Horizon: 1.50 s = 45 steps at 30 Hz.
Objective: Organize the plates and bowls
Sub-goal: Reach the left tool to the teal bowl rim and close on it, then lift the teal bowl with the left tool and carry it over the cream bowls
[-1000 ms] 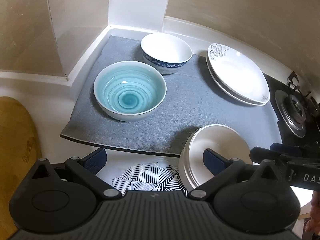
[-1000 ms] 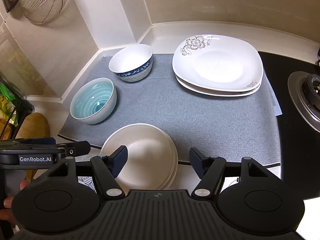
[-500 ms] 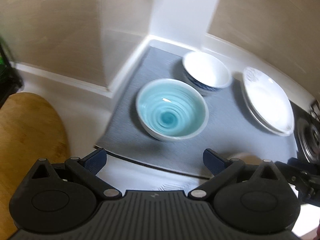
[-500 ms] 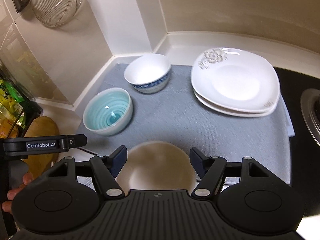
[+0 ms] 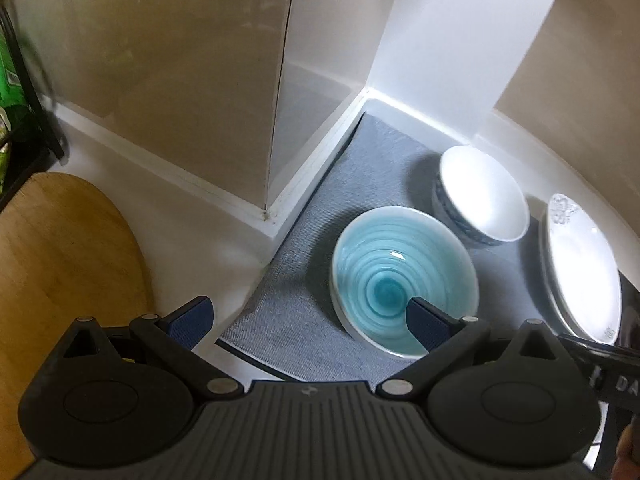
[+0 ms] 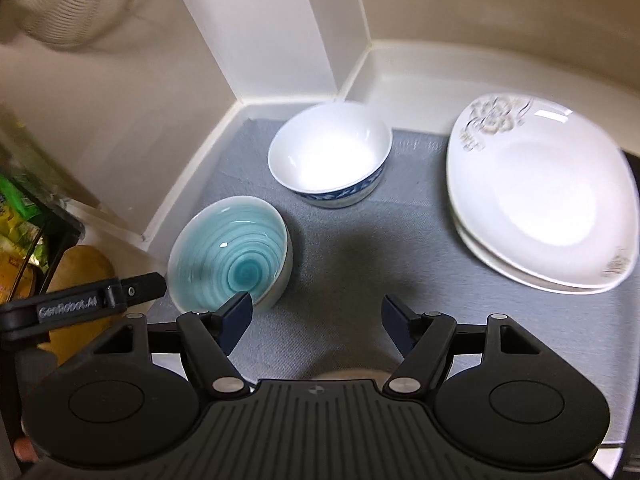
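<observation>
A turquoise spiral bowl (image 5: pixel 404 284) (image 6: pixel 230 258) sits on the grey mat (image 5: pixel 304 320) (image 6: pixel 360 248). Behind it stands a white bowl with a blue rim pattern (image 5: pixel 480 196) (image 6: pixel 330 156). Two stacked white flowered plates (image 5: pixel 580 272) (image 6: pixel 540 200) lie at the right. My left gripper (image 5: pixel 310 316) is open and empty, hovering over the mat's left edge, its right finger in front of the turquoise bowl. My right gripper (image 6: pixel 316 320) is open and empty above the mat's middle. A sliver of a cream plate (image 6: pixel 348 374) shows just beneath the right gripper's body.
A wooden cutting board (image 5: pixel 60 264) lies on the counter at the left. A white wall corner (image 5: pixel 276 216) juts out beside the mat. A wire strainer (image 6: pixel 68 4) hangs at upper left. A rack with green packets (image 6: pixel 24 216) stands at the left.
Both grippers moved forward and left toward the bowls. The cream plate slid out of the left view and almost under the right gripper. Both stay open.
</observation>
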Tool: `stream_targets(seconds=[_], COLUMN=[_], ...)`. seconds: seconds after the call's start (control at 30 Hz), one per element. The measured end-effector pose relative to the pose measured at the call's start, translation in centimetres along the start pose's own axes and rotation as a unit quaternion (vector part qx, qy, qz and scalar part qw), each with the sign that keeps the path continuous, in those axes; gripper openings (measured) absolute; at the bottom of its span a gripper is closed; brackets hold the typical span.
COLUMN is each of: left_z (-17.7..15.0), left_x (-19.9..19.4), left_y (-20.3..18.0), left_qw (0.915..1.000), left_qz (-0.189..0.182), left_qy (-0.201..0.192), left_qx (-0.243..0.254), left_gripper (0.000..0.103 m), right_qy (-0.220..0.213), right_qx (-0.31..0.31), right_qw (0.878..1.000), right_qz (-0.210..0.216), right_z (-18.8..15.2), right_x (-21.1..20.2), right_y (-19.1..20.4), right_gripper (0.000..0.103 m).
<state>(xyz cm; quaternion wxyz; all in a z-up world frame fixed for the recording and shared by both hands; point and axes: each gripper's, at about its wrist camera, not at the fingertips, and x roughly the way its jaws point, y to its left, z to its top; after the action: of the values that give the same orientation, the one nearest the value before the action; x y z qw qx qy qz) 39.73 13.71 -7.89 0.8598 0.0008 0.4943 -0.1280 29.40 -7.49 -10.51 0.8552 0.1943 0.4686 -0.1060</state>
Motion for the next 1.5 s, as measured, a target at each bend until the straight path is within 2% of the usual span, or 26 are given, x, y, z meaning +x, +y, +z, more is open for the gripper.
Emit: stream_targets(seconds=[0.4, 0.87, 0.93, 0.97, 1.0, 1.03, 1.07, 1.13, 1.17, 1.4, 1.5], left_z=[1.3, 1.6, 1.6, 1.6, 1.5, 1.4, 1.4, 1.5, 1.5, 0.7, 0.2], left_x=[4.4, 6.6, 6.6, 6.6, 6.3, 6.1, 6.0, 5.8, 5.8, 5.4, 4.5], left_y=[0.0, 0.7, 0.5, 0.3, 0.1, -0.1, -0.3, -0.4, -0.5, 0.8, 0.9], left_qw=[0.9991, 0.9973, 0.9973, 0.9974, 0.9981, 0.9985, 0.9988, 0.9986, 0.9981, 0.9952, 0.9956], left_qz=[0.012, 0.024, 0.010, 0.006, 0.017, 0.027, 0.023, 0.009, -0.007, -0.043, -0.046], left_qy=[0.037, 0.065, 0.066, 0.065, 0.055, 0.047, 0.044, 0.053, 0.062, 0.085, 0.080], left_qx=[-0.013, -0.024, -0.029, -0.028, -0.023, -0.012, -0.002, 0.003, 0.003, -0.022, -0.017], left_gripper=[0.102, 0.100, 0.089, 0.082, 0.067, 0.057, 0.049, 0.027, 0.009, 0.009, 0.009], right_qy=[0.044, 0.072, 0.073, 0.071, 0.066, 0.062, 0.057, 0.059, 0.060, 0.060, 0.054], right_qx=[-0.008, -0.024, -0.028, -0.032, -0.038, -0.045, -0.047, -0.050, -0.056, -0.058, -0.062], right_qw=[0.999, 0.997, 0.997, 0.996, 0.997, 0.997, 0.997, 0.997, 0.996, 0.996, 0.996], right_qz=[-0.022, -0.029, -0.030, -0.031, -0.030, -0.024, -0.007, 0.018, 0.020, 0.023, 0.025], right_z=[1.8, 2.6, 2.6, 2.6, 2.6, 2.5, 2.5, 2.4, 2.3, 2.0, 2.0], right_x=[5.8, 9.0, 9.3, 9.4, 9.3, 9.2, 9.1, 8.8, 8.7, 7.8, 7.1], right_y=[1.0, 1.6, 1.6, 1.7, 1.8, 2.0, 2.1, 2.4, 2.7, 3.2, 3.5], right_gripper=[0.074, 0.073, 0.072, 0.064, 0.056, 0.037, 0.022, 0.013, 0.013, 0.013, 0.014])
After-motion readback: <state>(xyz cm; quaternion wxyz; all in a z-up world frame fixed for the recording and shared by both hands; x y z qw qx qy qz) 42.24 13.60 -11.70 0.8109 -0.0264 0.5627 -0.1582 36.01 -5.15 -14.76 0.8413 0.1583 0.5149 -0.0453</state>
